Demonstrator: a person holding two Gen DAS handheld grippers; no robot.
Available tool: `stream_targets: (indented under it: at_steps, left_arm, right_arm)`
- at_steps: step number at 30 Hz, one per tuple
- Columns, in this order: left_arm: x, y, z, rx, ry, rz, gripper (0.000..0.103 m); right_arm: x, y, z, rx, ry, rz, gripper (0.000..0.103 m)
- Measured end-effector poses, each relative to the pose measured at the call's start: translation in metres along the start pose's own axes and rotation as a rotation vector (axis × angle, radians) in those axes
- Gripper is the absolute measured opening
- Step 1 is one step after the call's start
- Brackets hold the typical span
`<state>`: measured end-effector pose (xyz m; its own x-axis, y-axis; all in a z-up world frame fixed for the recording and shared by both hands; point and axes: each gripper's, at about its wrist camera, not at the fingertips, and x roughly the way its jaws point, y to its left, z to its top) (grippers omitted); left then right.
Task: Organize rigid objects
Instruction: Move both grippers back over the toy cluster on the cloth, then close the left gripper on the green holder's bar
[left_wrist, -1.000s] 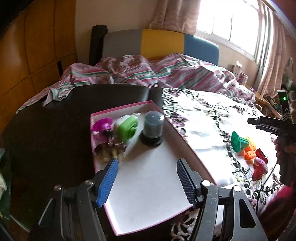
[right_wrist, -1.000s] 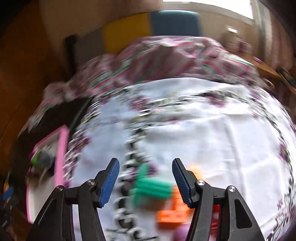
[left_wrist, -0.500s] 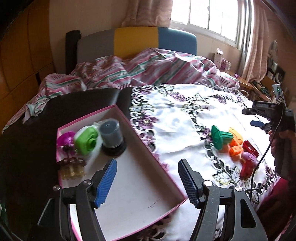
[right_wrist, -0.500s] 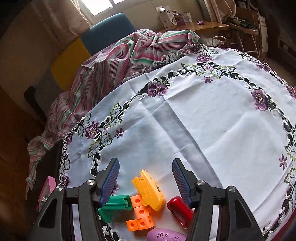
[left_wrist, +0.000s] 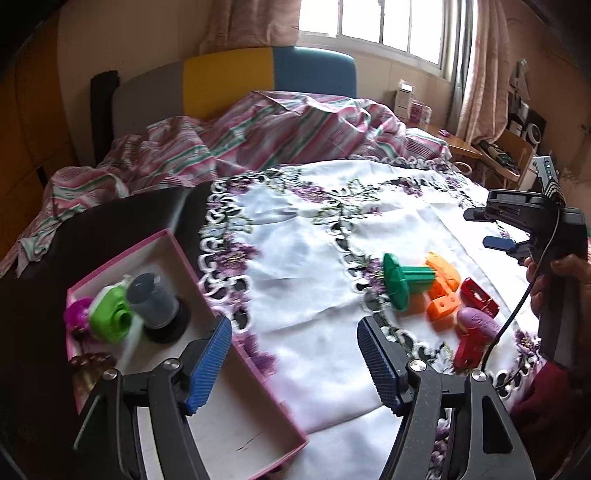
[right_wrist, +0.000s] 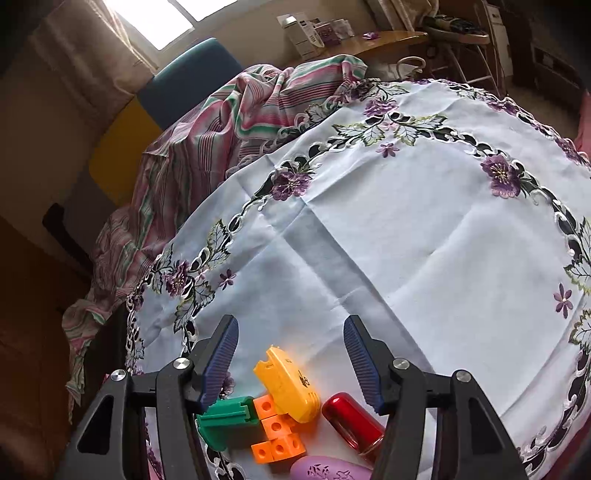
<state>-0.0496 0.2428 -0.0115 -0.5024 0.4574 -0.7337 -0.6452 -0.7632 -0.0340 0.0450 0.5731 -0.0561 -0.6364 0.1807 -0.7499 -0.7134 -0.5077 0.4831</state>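
Observation:
A heap of plastic toys lies on the white flowered tablecloth (right_wrist: 406, 240): a green spool (left_wrist: 402, 284) (right_wrist: 225, 421), a yellow piece (left_wrist: 443, 269) (right_wrist: 288, 384), orange cubes (left_wrist: 443, 306) (right_wrist: 277, 435), a red piece (left_wrist: 478, 295) (right_wrist: 351, 421) and a purple one (left_wrist: 476, 325) (right_wrist: 325, 470). My right gripper (right_wrist: 290, 354) (left_wrist: 484, 229) hangs open just above the heap, the yellow piece below its gap. My left gripper (left_wrist: 293, 354) is open and holds nothing, over the right wall of the pink box (left_wrist: 192, 266).
In the box sit a grey cylinder on a black base (left_wrist: 151, 302), a green toy (left_wrist: 110, 321), a magenta item (left_wrist: 75, 315) and a brown clip (left_wrist: 88, 363). Striped bedding (left_wrist: 277, 129) lies behind the table. A hand (left_wrist: 561, 266) grips the right tool; its cable (left_wrist: 517, 306) hangs down.
The left gripper has swung right, from over the box floor to its right wall, bringing the toy heap closer. The right gripper has rolled and settled over the heap.

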Motion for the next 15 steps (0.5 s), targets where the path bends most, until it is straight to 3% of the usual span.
stream_targets:
  at_steps: [9,11,13,15]
  left_arm:
    - [0.043,-0.044,0.019,0.032,0.094,-0.132,0.071]
    - [0.056,-0.056,0.025,0.03,0.121,-0.163,0.076]
    - [0.066,-0.067,0.03,0.03,0.131,-0.183,0.086]
    - [0.081,-0.08,0.035,0.048,0.153,-0.183,0.087]
  right_arm:
    - [0.002,0.001,0.0,0.004,0.016,0.021,0.06]
    - [0.002,0.001,-0.001,0.003,0.015,0.023,0.06]
    - [0.002,0.0,0.0,0.009,0.016,0.028,0.06]
    - [0.003,-0.001,0.0,0.018,0.019,0.035,0.06]
